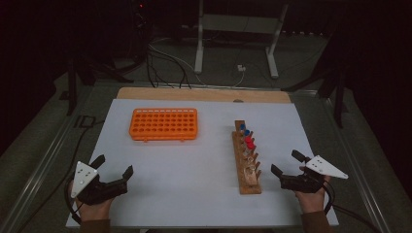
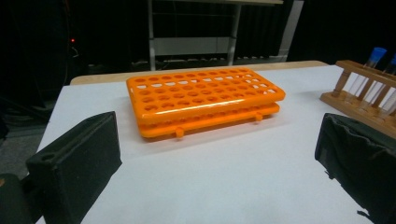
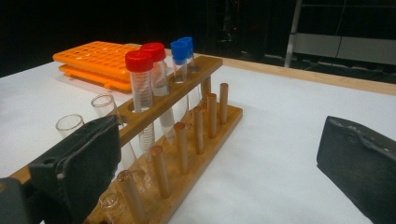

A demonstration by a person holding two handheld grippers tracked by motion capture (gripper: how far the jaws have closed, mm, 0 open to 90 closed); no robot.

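An orange tube rack with many empty holes lies on the white table at the back left. A wooden rack stands at the right, holding two blue-capped tubes, two red-capped tubes and several uncapped glass tubes. My left gripper rests open near the front left edge, facing the orange rack. My right gripper is open at the front right, just beside the wooden rack's near end. Neither holds anything.
The white table surface has a wooden strip along its far edge. Beyond it stand a white metal frame and cables on the floor. Open room lies between the two racks.
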